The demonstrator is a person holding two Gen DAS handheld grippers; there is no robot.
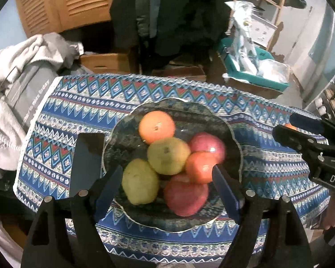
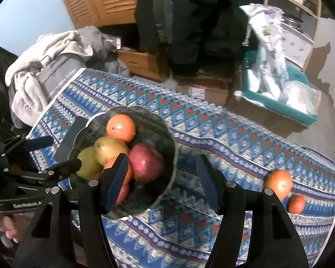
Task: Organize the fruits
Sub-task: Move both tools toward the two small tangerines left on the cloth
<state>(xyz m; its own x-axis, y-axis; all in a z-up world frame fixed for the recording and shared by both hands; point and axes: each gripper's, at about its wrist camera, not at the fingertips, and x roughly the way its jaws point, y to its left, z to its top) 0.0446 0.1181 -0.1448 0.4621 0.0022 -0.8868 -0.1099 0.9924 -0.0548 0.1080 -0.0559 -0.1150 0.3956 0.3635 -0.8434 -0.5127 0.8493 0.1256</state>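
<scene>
Both tongs hang over the bowl (image 1: 234,131) with nothing in them. My left tongs (image 1: 167,179) stand part open above the near side of the bowl, one pad beside the yellow-green pear (image 1: 139,182), the other by the orange fruit (image 1: 199,167); no pad presses on any fruit. My right tongs (image 2: 162,170) are likewise part open and empty, straddling the bowl's right rim, their left pad over the fruit, their right pad over bare cloth. Inside the bowl lie an orange (image 2: 120,127) at the far side, a second pear (image 1: 168,155) in the middle and red apples (image 1: 185,197) toward me. Well right of the bowl, two more oranges (image 2: 279,184) rest on the desk's patterned cloth (image 2: 212,129).
</scene>
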